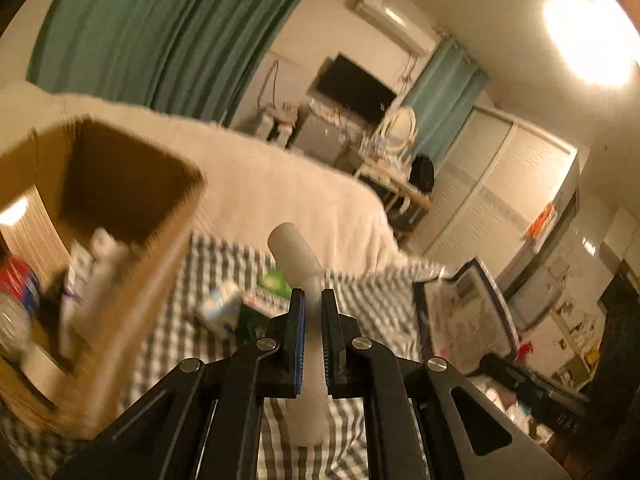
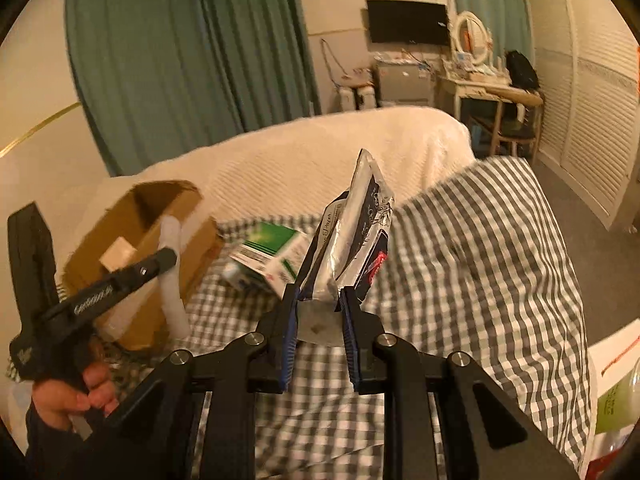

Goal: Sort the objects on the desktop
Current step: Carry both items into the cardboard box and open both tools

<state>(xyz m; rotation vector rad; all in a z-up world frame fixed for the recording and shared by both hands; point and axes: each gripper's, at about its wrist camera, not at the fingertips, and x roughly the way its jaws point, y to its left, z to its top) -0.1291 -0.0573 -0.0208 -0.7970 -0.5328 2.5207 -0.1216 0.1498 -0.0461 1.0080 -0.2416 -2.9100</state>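
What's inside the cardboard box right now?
The cardboard box holds several upright white bottles or tubes and a red-and-blue container near its wall. Blur hides the labels, and those items and the box walls cover the bottom.

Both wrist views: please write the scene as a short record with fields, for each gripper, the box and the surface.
left gripper: shut on white bottle, held up near the box
right gripper: shut on silver packet, lifted off the cloth
cardboard box: open top, already holds several items
checked cloth: a green box lies on it
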